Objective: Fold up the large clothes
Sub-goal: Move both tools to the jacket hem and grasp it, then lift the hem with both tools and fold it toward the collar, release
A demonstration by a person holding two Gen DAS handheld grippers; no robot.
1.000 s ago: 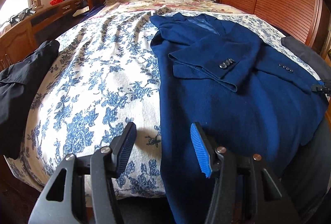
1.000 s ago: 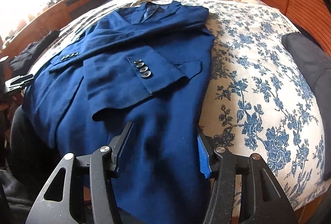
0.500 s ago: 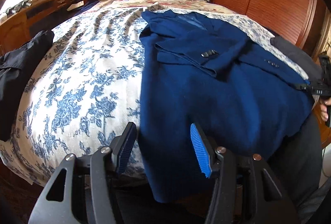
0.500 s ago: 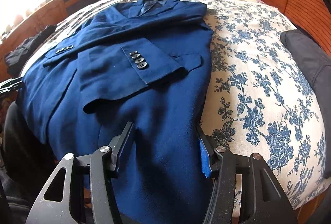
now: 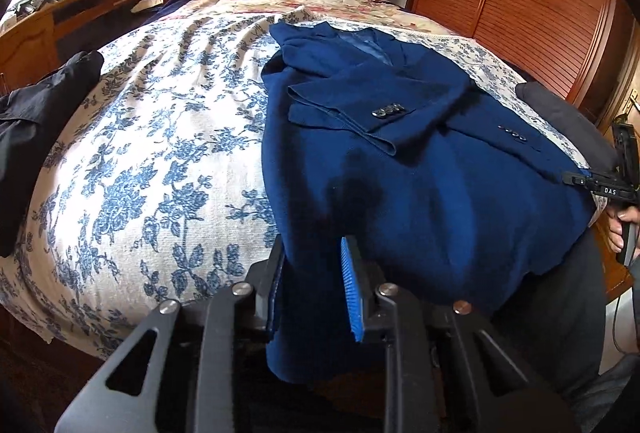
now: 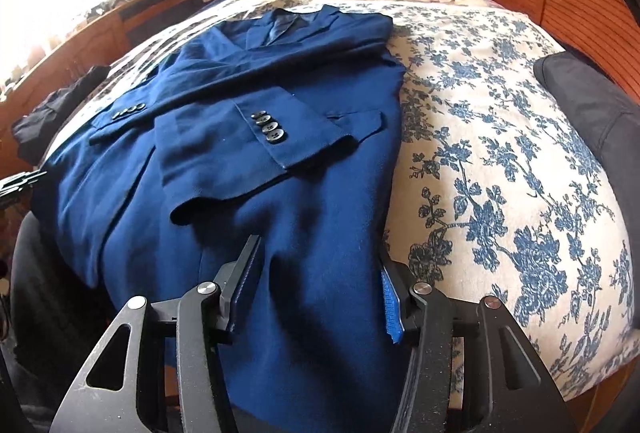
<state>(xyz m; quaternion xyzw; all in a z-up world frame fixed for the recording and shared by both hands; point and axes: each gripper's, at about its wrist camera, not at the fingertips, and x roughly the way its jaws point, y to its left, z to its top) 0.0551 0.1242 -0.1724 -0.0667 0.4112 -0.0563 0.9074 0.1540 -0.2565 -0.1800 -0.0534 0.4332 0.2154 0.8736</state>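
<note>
We see a navy blue wool suit jacket (image 5: pixel 420 169) lying flat on the bed with the blue-flowered white bedspread (image 5: pixel 152 153), sleeves folded across its front and its hem hanging over the bed's foot edge. Our left gripper (image 5: pixel 312 273) has just been closing its jaws, and a fold of the jacket's hem corner sits pinched between the blue ribbed pads. Our right gripper (image 6: pixel 316 281) straddles the other hem corner with its jaws standing apart, cloth between them but not clamped. The left view alone shows a dark garment (image 5: pixel 36 121) draped at the bedspread's left edge and our right hand (image 5: pixel 624 225) beyond the jacket's far side; the right view alone shows the pocket flap (image 6: pixel 356 121) beside the buttoned cuff (image 6: pixel 268 129).
</note>
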